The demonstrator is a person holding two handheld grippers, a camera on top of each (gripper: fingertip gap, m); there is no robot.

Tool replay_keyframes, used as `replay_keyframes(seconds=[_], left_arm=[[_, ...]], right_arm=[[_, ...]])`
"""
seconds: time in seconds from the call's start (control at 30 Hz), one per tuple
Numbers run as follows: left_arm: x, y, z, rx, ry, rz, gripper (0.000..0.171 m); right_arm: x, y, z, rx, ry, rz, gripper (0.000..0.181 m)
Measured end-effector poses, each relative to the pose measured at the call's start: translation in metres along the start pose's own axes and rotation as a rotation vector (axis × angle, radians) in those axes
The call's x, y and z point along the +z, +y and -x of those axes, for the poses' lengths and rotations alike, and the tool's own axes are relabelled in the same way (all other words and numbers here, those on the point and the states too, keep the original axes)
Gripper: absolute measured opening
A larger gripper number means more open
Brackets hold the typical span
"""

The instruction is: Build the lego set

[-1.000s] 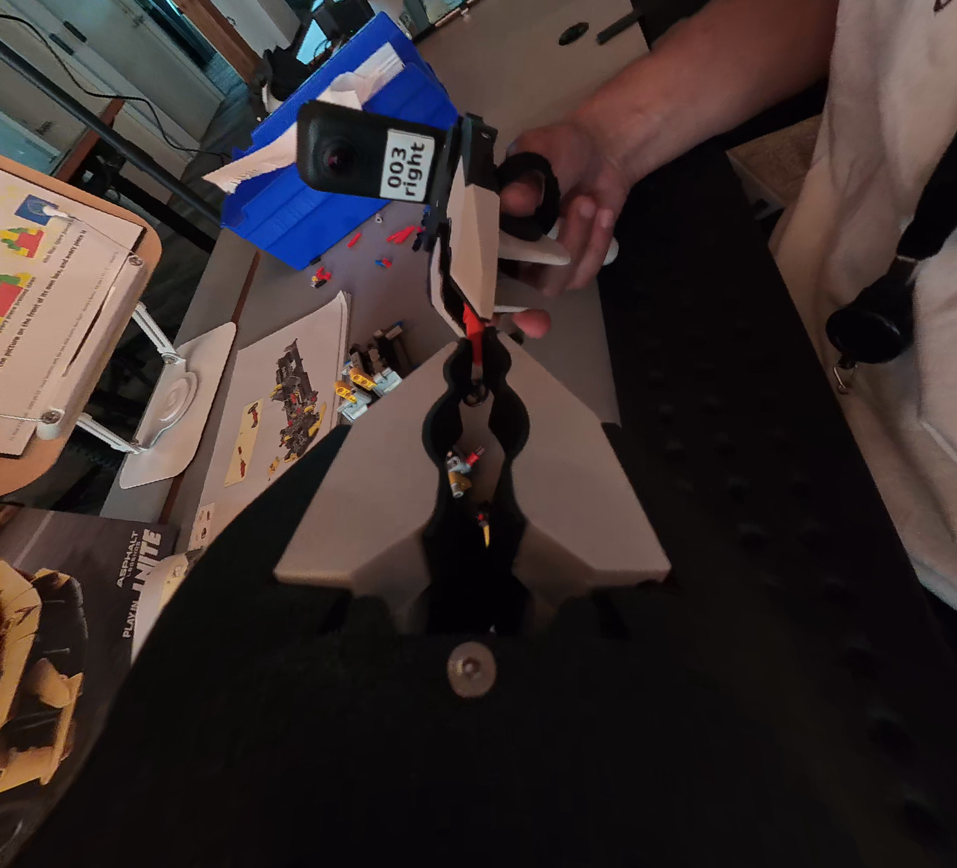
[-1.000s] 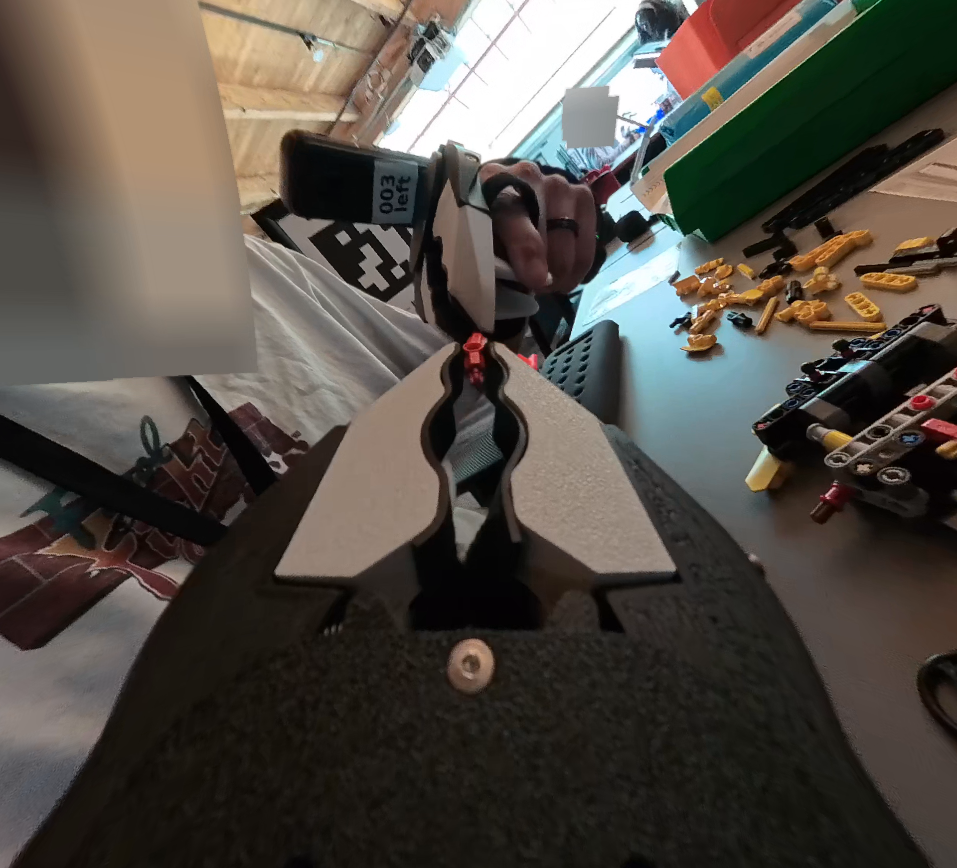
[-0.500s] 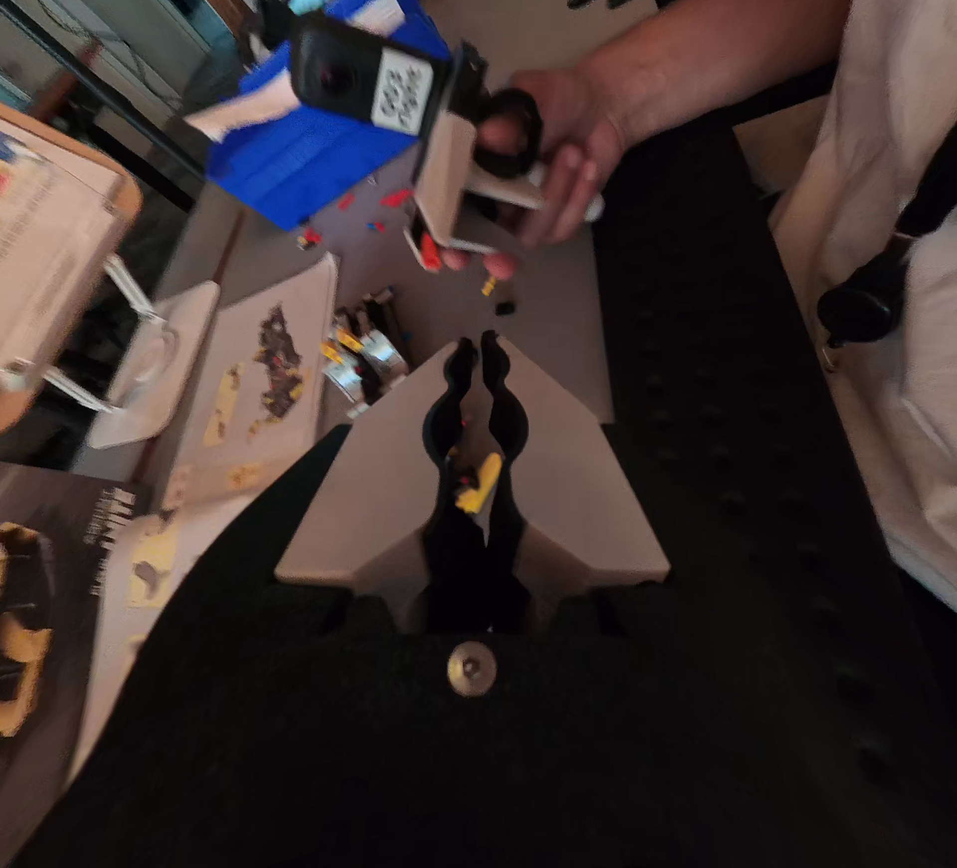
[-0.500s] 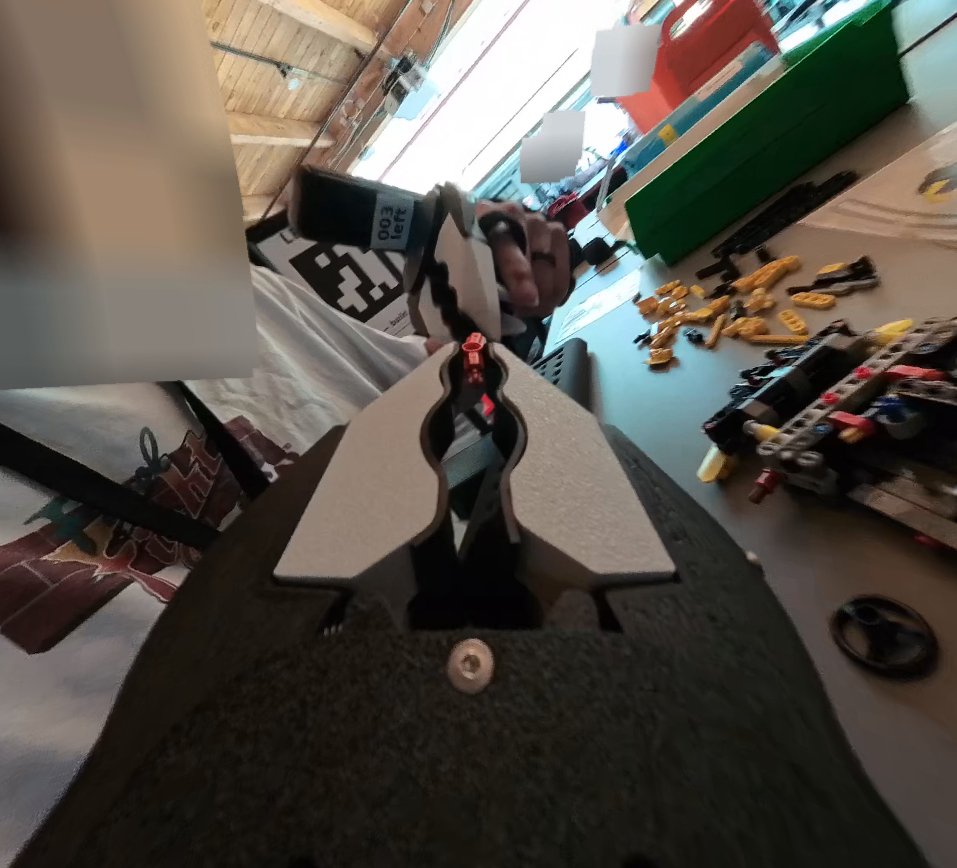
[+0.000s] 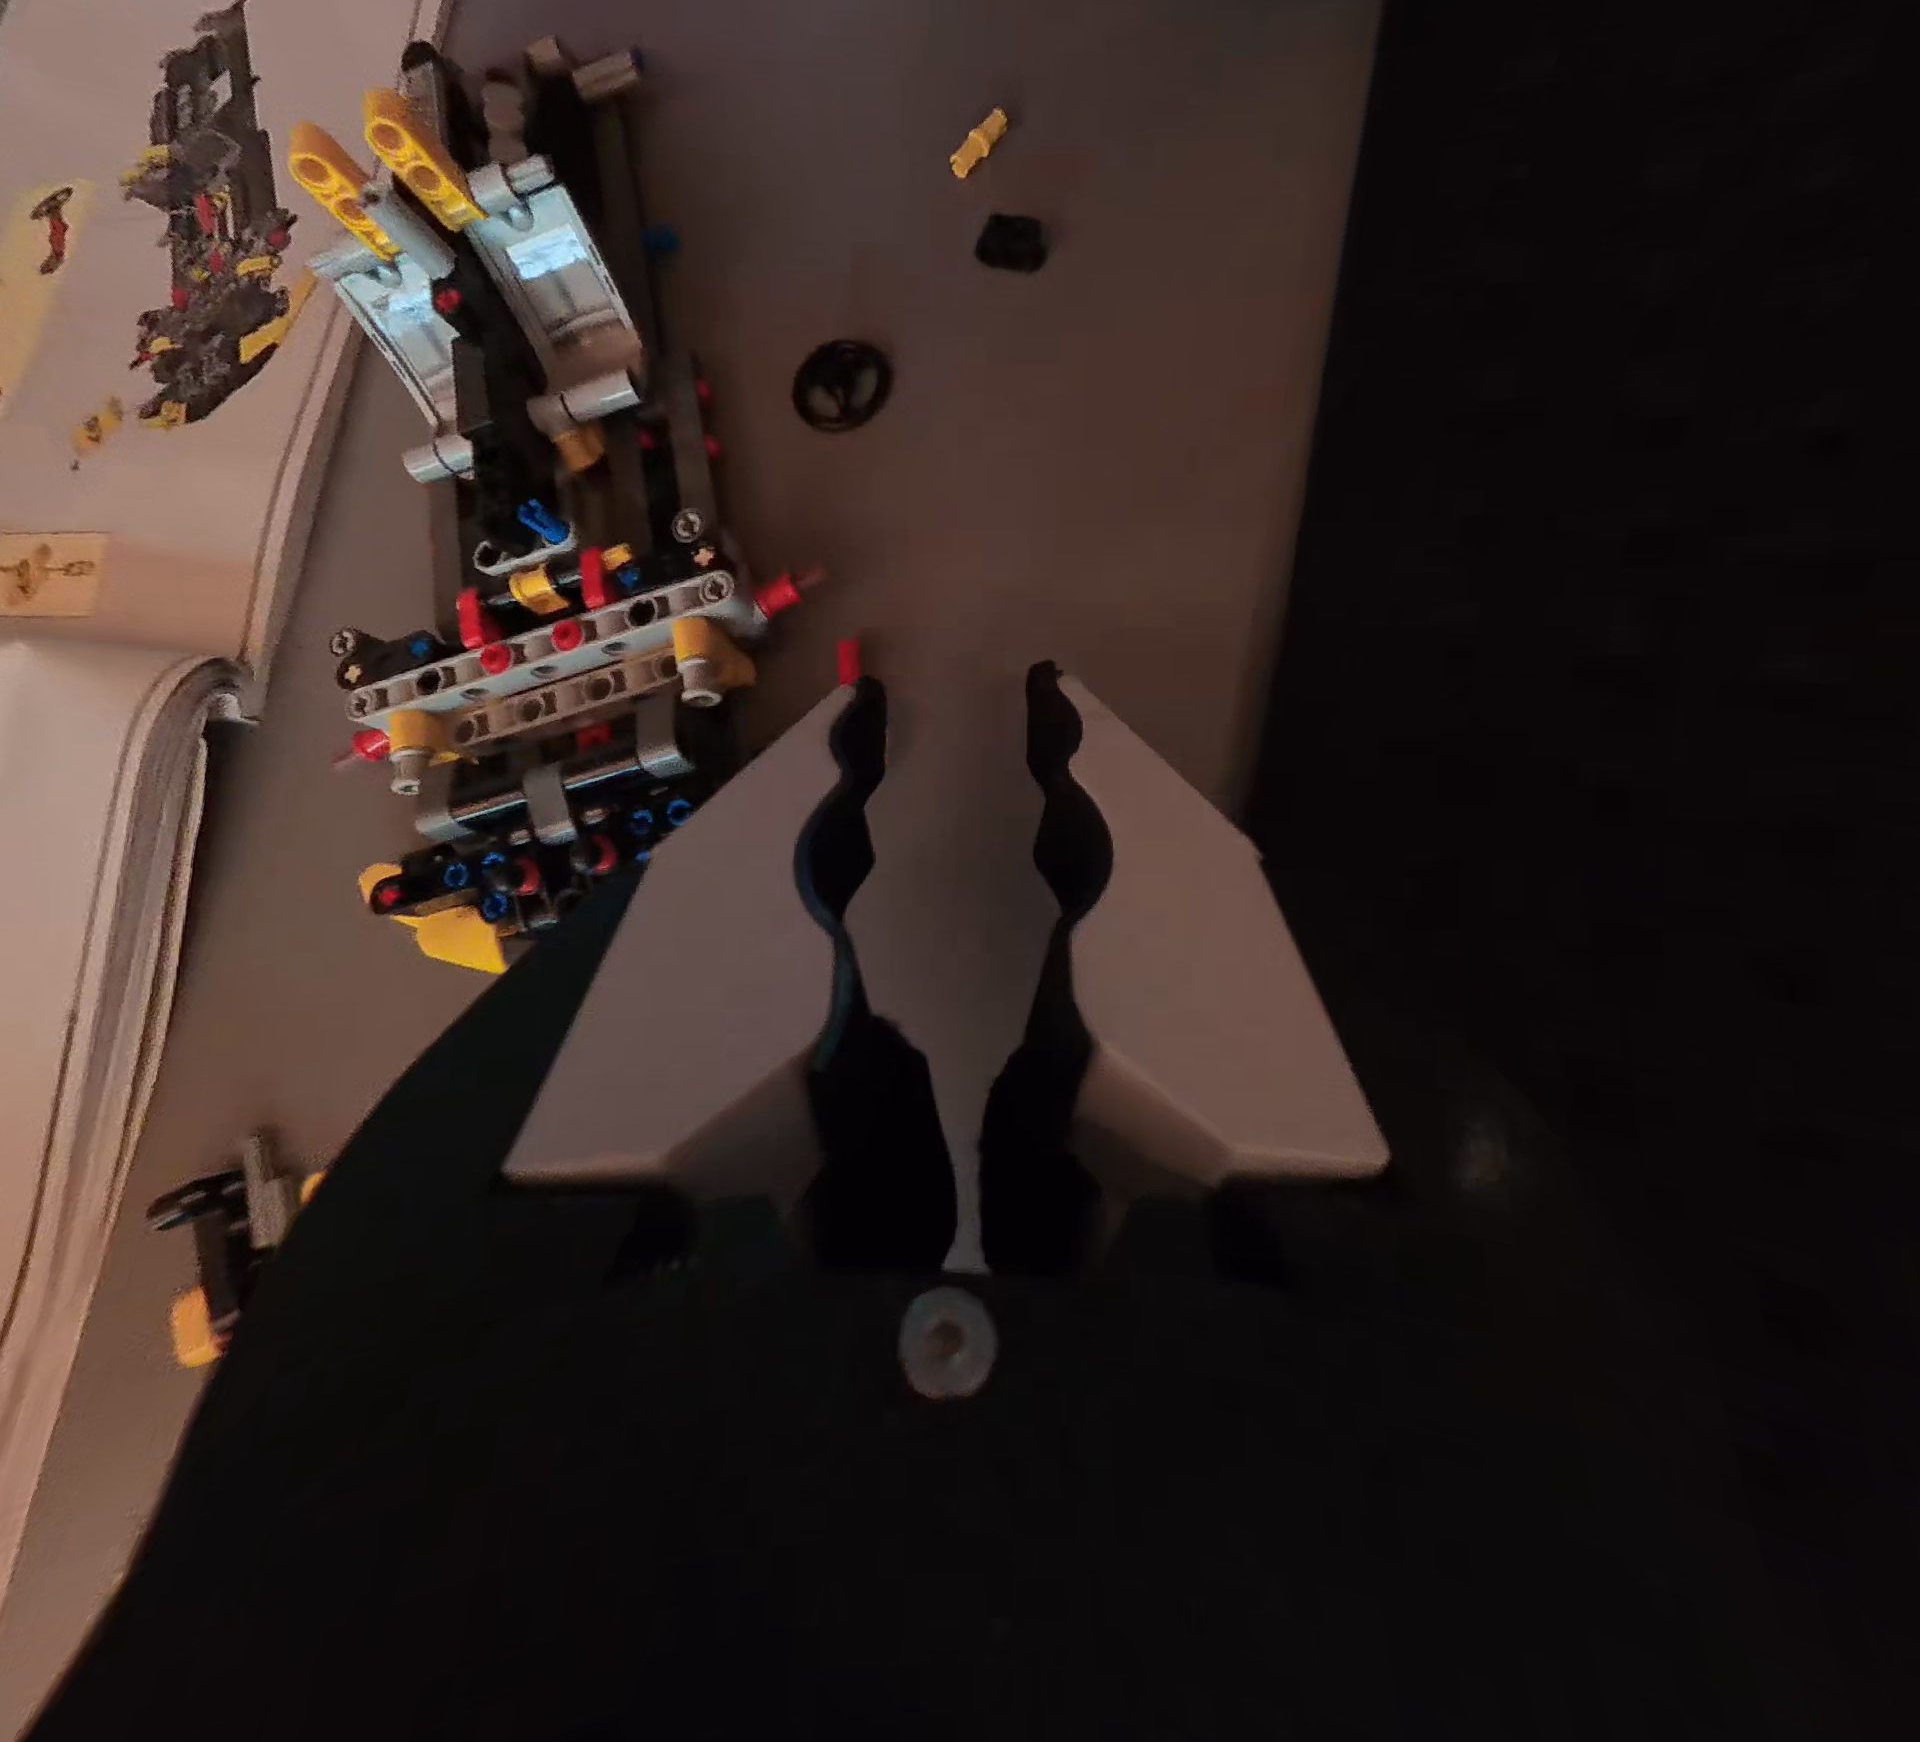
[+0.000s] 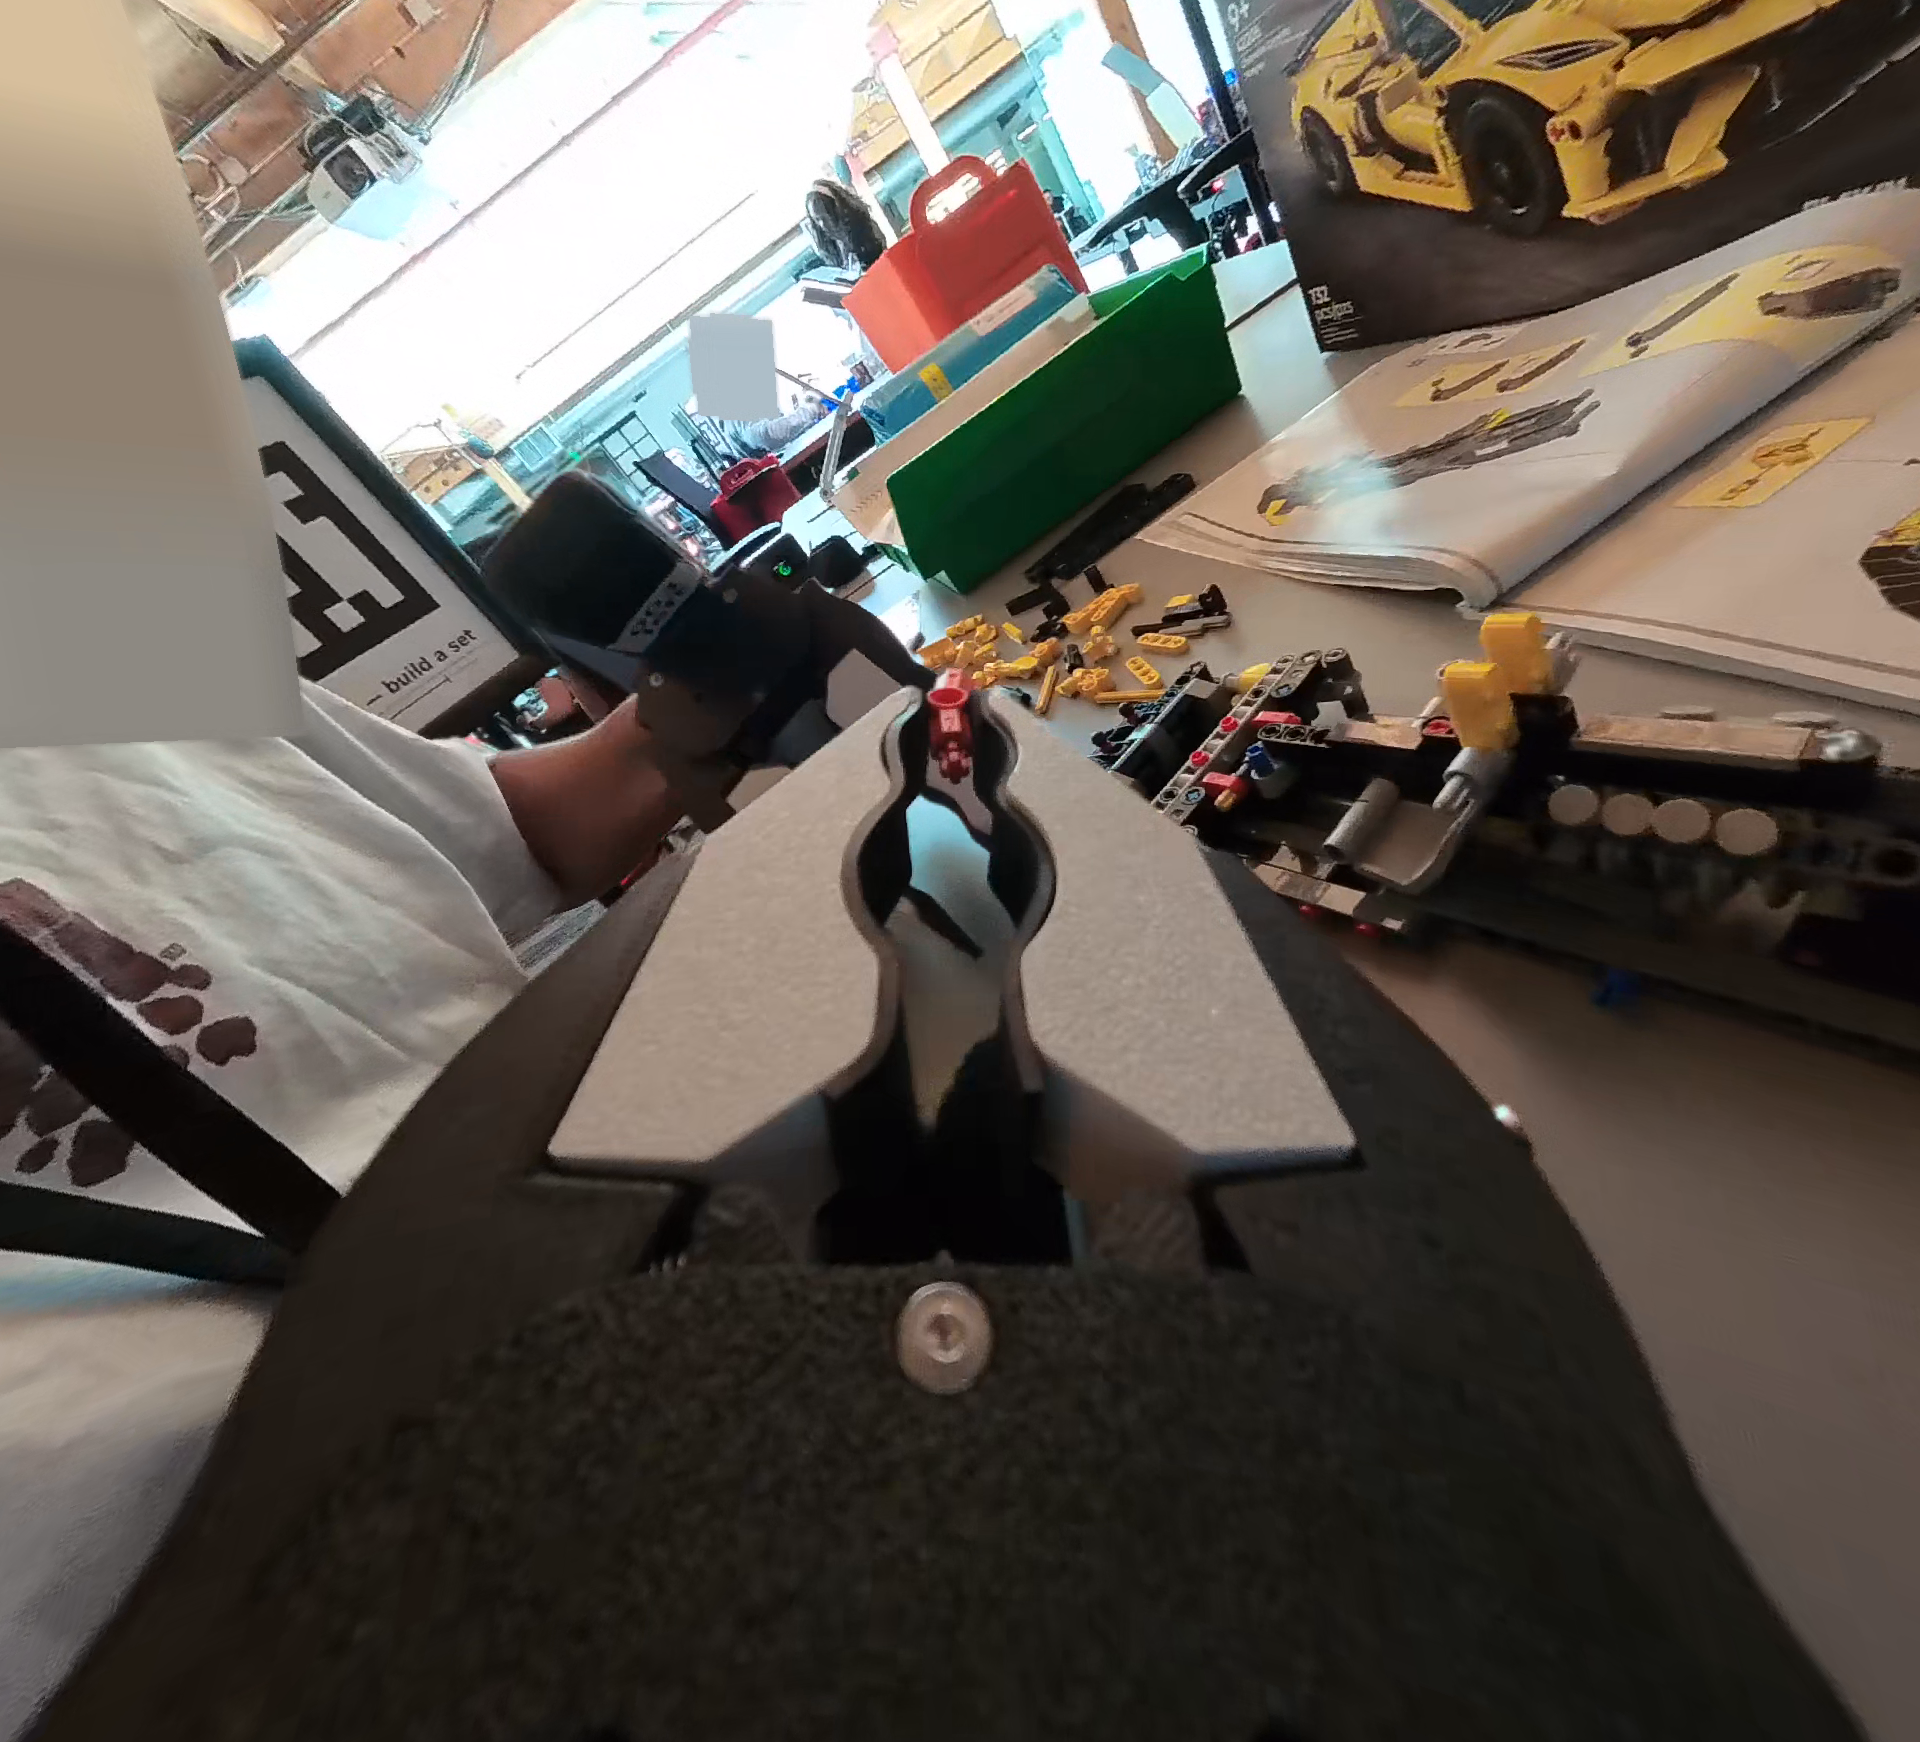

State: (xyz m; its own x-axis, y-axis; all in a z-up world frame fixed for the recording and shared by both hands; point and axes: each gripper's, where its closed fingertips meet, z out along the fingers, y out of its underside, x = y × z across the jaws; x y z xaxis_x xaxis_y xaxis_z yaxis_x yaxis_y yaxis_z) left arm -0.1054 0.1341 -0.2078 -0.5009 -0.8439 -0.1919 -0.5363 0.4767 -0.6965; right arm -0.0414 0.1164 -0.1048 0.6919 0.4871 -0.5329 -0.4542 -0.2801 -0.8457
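Note:
In the left wrist view my left gripper [image 5: 954,684] is open and empty, low over the grey table, just right of the part-built black and grey chassis [image 5: 540,549]. A small red pin [image 5: 849,658] sits right at its left fingertip. In the right wrist view my right gripper [image 6: 949,705] is shut on a small red piece [image 6: 949,728] and holds it in the air. The chassis [image 6: 1455,788] lies to its right. The left gripper [image 6: 665,632] shows beyond, held by a hand.
An open instruction booklet [image 5: 156,342] lies left of the chassis. A black steering wheel [image 5: 842,383], a yellow pin [image 5: 978,142] and a black bit [image 5: 1011,241] lie ahead. Loose yellow parts [image 6: 1060,653], a green bin [image 6: 1060,435] and the set's box [image 6: 1558,30] stand farther off. The tips of one gripper are about 12 centimeters away from the tips of the other.
The two grippers met at the red piece, then parted. The left one swung down to the table beside the chassis and opened. The right one kept the red piece and turned towards the table.

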Motion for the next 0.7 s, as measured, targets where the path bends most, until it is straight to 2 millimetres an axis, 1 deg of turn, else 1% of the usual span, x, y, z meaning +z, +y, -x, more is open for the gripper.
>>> replay_keyframes(seconds=[0.17, 0.3, 0.43, 0.47, 0.57, 0.63, 0.67, 0.7], left_arm=[[0.004, -0.003, 0.02, -0.008, -0.075, 0.012, 0.022], [0.009, -0.005, 0.025, -0.012, -0.085, 0.024, 0.019], [0.018, 0.005, 0.03, 0.045, -0.1, 0.081, 0.015], [0.019, 0.007, 0.034, 0.049, -0.113, 0.087, 0.012], [0.02, 0.01, 0.044, 0.055, -0.123, 0.094, 0.014], [0.02, 0.01, 0.042, 0.052, -0.085, 0.091, 0.013], [0.02, 0.011, 0.039, 0.053, -0.053, 0.091, 0.008], [0.02, 0.01, 0.035, 0.049, -0.022, 0.088, 0.009]], right_arm=[[0.0, 0.002, 0.002, -0.003, -0.006, 0.007, 0.006], [0.002, 0.005, 0.005, -0.009, -0.019, 0.021, 0.006], [0.002, 0.005, 0.005, 0.001, -0.028, 0.019, 0.006], [0.001, 0.004, 0.005, 0.005, -0.031, 0.016, 0.006], [0.001, 0.004, 0.006, 0.015, -0.04, 0.012, 0.006], [0.001, 0.004, 0.007, 0.02, -0.047, 0.015, 0.006], [0.001, 0.005, 0.007, 0.021, -0.049, 0.018, 0.006], [0.002, 0.005, 0.007, 0.021, -0.052, 0.021, 0.006]])
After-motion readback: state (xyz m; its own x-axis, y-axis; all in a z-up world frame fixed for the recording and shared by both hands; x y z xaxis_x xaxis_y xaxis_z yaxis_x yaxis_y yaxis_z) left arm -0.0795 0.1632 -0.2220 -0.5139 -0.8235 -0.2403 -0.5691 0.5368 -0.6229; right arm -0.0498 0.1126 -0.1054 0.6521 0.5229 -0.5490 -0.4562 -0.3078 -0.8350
